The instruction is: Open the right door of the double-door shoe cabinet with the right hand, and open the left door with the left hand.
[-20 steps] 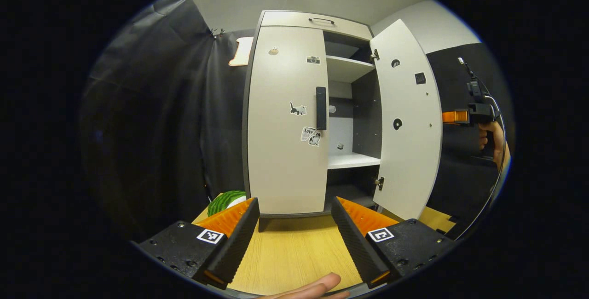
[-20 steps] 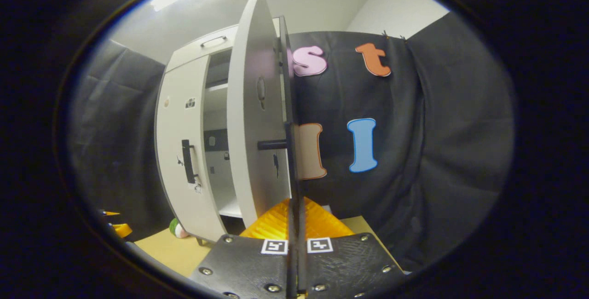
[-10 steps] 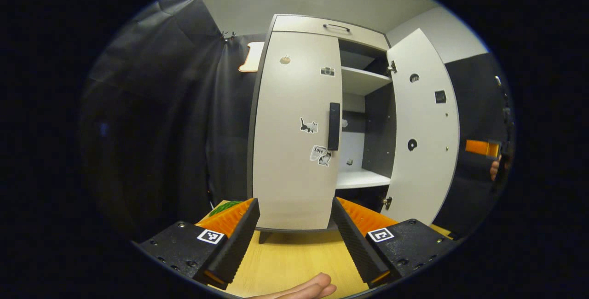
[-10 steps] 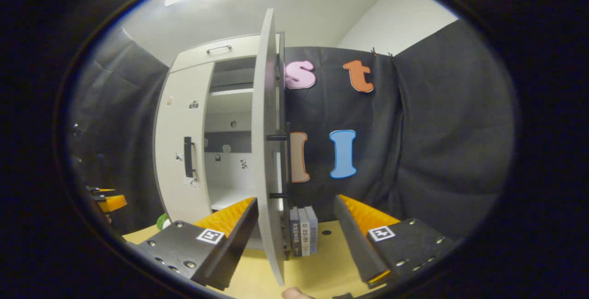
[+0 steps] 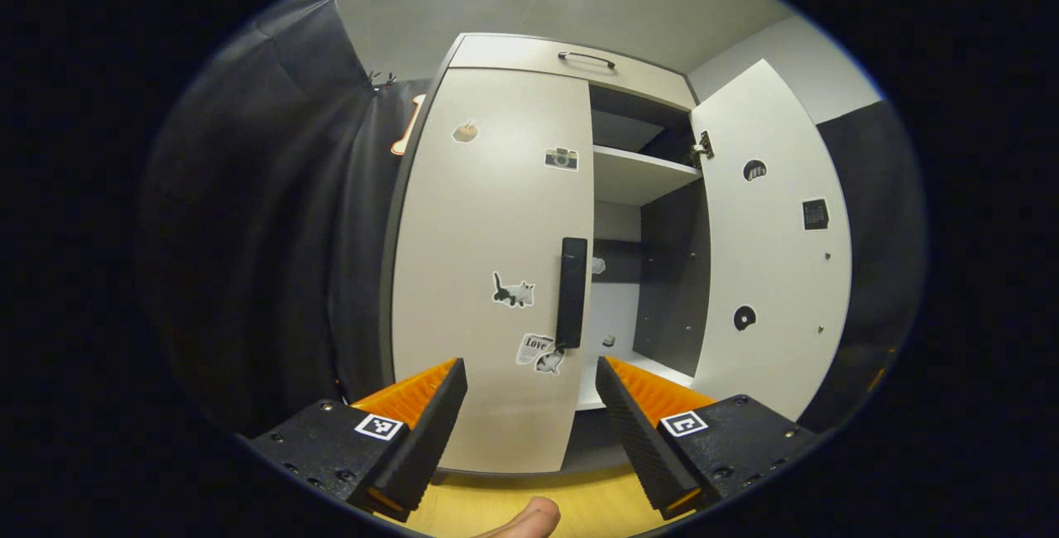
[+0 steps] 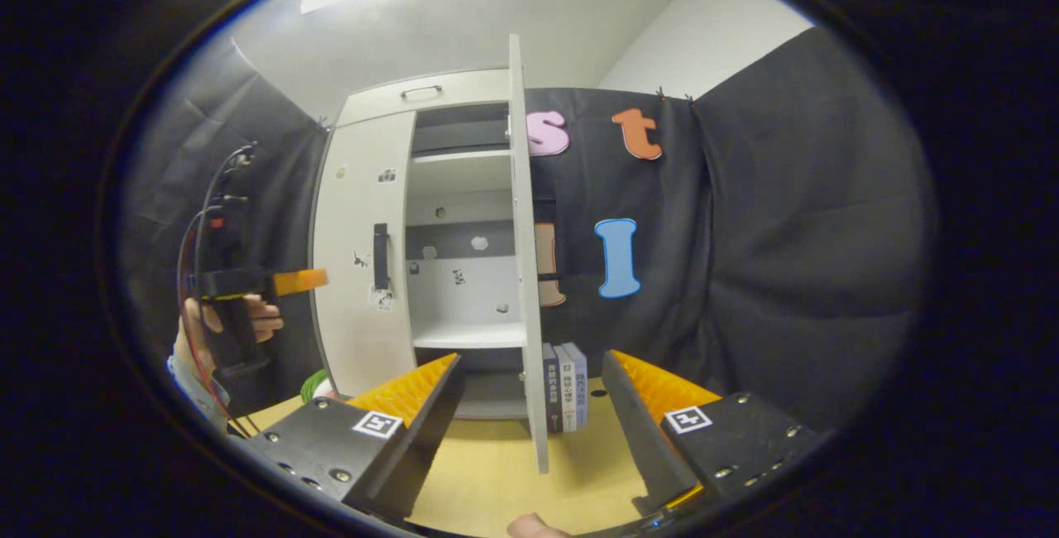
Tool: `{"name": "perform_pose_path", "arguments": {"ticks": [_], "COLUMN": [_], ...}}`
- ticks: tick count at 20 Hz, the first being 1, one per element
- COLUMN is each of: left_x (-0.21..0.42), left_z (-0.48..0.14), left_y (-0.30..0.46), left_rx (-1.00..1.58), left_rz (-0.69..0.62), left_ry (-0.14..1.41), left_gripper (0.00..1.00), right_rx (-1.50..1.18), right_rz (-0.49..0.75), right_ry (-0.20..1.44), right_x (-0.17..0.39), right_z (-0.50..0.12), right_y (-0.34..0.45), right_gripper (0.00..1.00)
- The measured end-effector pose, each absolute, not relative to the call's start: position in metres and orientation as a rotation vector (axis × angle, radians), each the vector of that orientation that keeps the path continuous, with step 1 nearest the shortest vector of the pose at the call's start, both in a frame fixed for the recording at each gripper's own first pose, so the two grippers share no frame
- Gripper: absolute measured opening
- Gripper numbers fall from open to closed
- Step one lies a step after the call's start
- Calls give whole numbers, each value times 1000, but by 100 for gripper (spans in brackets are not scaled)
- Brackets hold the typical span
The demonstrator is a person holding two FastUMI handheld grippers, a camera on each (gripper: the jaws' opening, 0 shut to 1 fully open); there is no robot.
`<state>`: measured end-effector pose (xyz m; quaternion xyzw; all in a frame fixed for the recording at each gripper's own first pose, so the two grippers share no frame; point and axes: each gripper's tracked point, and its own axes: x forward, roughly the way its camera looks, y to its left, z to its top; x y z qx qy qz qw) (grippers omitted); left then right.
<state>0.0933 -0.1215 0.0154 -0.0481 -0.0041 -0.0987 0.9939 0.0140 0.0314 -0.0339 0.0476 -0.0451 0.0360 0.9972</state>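
Observation:
The shoe cabinet (image 5: 529, 54) stands close ahead in the left gripper view. Its left door (image 5: 480, 273) is closed, with a black vertical handle (image 5: 572, 291) at its right edge. The right door (image 5: 769, 265) is swung wide open, baring white shelves (image 5: 637, 174). My left gripper (image 5: 529, 368) is open, just short of the handle and slightly below it. In the right gripper view the right door (image 6: 523, 273) appears edge-on, and my right gripper (image 6: 529, 364) is open in front of it, holding nothing. The left gripper (image 6: 310, 279) is held by a hand near the left door (image 6: 360, 273).
The cabinet rests on a wooden table (image 6: 496, 472). Three books (image 6: 567, 385) stand upright behind the open door. A green round object (image 6: 313, 385) lies at the cabinet's lower left. Black cloth hangs on both sides.
My right gripper went from shut at the right door's edge to open and drew back; that door swung wider. My left gripper moved closer to the left door's handle.

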Motion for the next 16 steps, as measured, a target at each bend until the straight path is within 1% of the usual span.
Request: {"name": "perform_pose_path", "arguments": {"ticks": [1, 5, 8, 9, 12, 13, 16], "left_x": [105, 147, 173, 180, 200, 207, 226], "left_z": [20, 32, 43, 46, 49, 49, 42], "left_y": [-130, -155, -159, -159, -165, -165, -161], "left_rx": [-88, -103, -38, -13, 9, 12, 22], "left_rz": [-207, -219, -187, -169, -142, -128, -88], "left_ry": [-7, -16, -46, -51, -29, -17, 20], "left_gripper": [97, 97, 97, 97, 96, 95, 93], "right_rx": [100, 172, 191, 184, 175, 176, 172], "right_rz": [72, 86, 58, 38, 7, 4, 6], "right_ry": [-94, -89, -117, -123, -136, -135, -120], "right_x": [8, -22, -41, -46, -54, -54, -55], "right_z": [-39, -56, -55, -56, -54, -56, -62], "right_y": [34, 30, 12, 5, -8, -9, -11], "right_gripper": [99, 99, 100, 96, 96, 99, 99]}}
